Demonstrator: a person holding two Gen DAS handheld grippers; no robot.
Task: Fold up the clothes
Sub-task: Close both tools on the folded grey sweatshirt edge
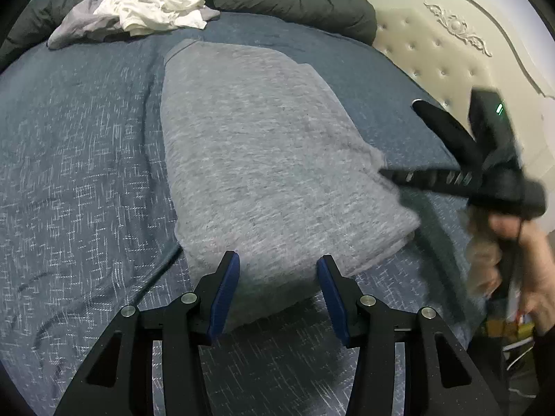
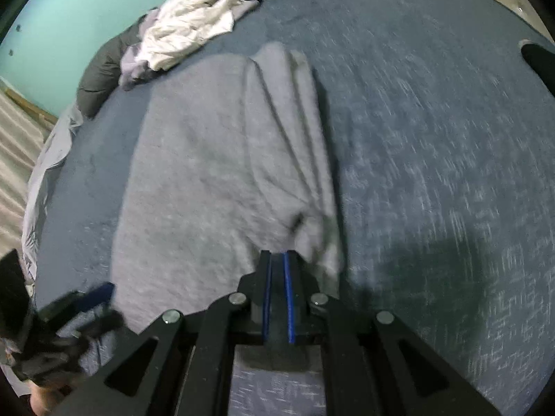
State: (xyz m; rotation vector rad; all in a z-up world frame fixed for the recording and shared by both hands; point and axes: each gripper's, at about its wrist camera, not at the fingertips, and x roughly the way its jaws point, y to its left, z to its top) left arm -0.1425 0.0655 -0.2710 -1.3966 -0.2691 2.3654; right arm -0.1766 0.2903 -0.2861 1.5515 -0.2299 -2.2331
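A heathered grey knit garment lay spread on the bed, soft and slightly fuzzy, folded into a long slab with a rounded, doubled edge nearest the left gripper. That gripper hung just over the near fold with its two blue-padded fingers standing wide apart and nothing between them. Under the garment stretched a dark blue bedcover, woven with pale crosshatched flecks that gave it a coarse, denim-like look. From the right wrist view the same grey cloth showed long ridged pleats running up its right side, and the right gripper had its blue pads drawn close together, pinched on the bunched lower corner of the garment, which rose in a gathered peak at the tips. In the left wrist view that right gripper came in from the side, black and blurred, with a small green light on its body and a hand wrapped around its handle. At the far edge of the bed sat a crumpled white garment heaped on a pale lilac one, both resting against a rolled dark grey duvet. A cream tufted headboard with carved scrollwork stood at the right, and a teal wall showed behind the pile.
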